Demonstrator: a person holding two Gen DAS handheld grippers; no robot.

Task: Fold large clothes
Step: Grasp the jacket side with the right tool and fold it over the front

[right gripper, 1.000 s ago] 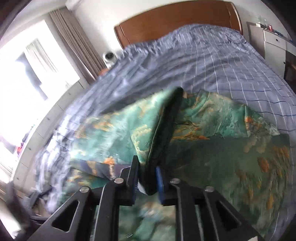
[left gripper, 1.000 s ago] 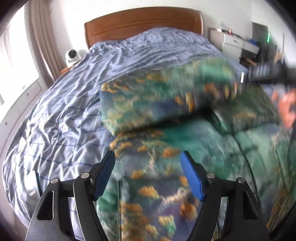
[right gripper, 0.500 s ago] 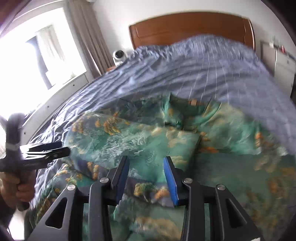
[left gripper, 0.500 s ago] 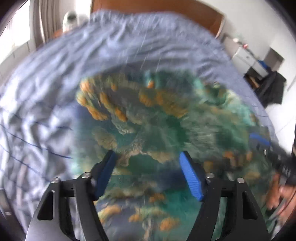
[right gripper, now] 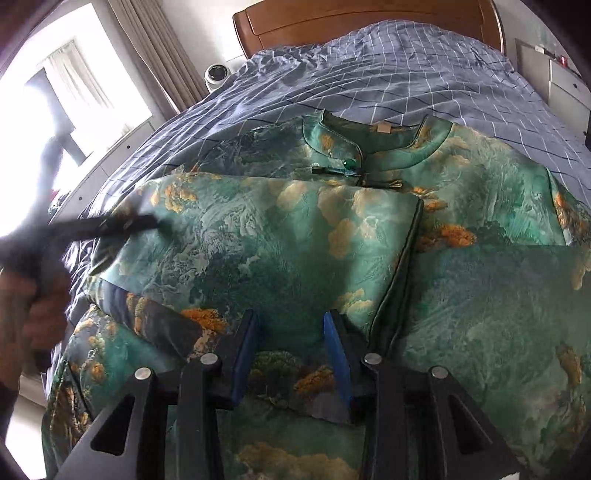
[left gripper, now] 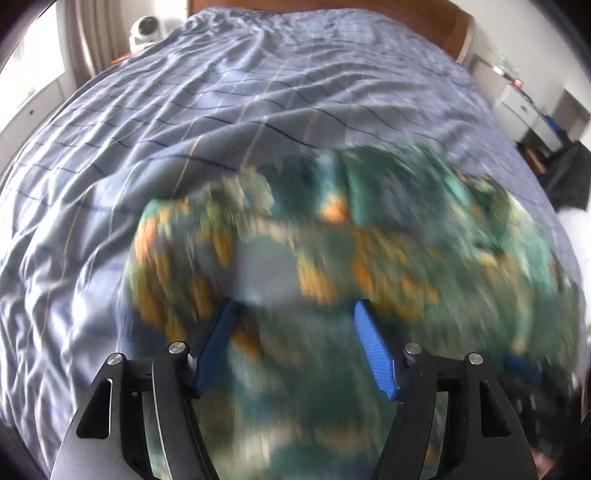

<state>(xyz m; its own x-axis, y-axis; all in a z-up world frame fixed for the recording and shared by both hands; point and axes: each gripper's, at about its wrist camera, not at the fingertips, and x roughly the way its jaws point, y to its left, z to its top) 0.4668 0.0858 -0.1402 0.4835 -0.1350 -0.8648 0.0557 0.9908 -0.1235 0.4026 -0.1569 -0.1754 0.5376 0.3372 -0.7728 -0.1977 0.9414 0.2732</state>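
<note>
While it lies half folded across the near part of the bed, this entry records the garment as it shows.

Item: dress point(right gripper: 280, 251), green satin-like cloth printed with orange and cream clouds, stand-up collar point(right gripper: 373, 144) with a green bead fastening.
Place: on the checked bedcover point(right gripper: 406, 85), collar toward the headboard point(right gripper: 369, 18), hem end reaching the bed's near edge.
Fold so far: one panel laid across the body, its dark piped edge point(right gripper: 402, 273) running toward the near edge.
Handling, judged: light, limp, probably slippery; layers likely to slide over each other; no stiffness to hold a crease.
Where to take hold, judged: at corners or along the piped edge, pinching both layers together; avoid the bead fastening.
Right gripper point(right gripper: 291, 354): narrow gap, closing, low over the folded panel; the pads do not visibly pinch cloth.
Left gripper point(left gripper: 295, 350): wide and opening, nothing held, over the panel's left corner; that view is blurred.
Surroundings: curtain point(right gripper: 159, 51), small white camera point(right gripper: 218, 74) beside the headboard.
</note>
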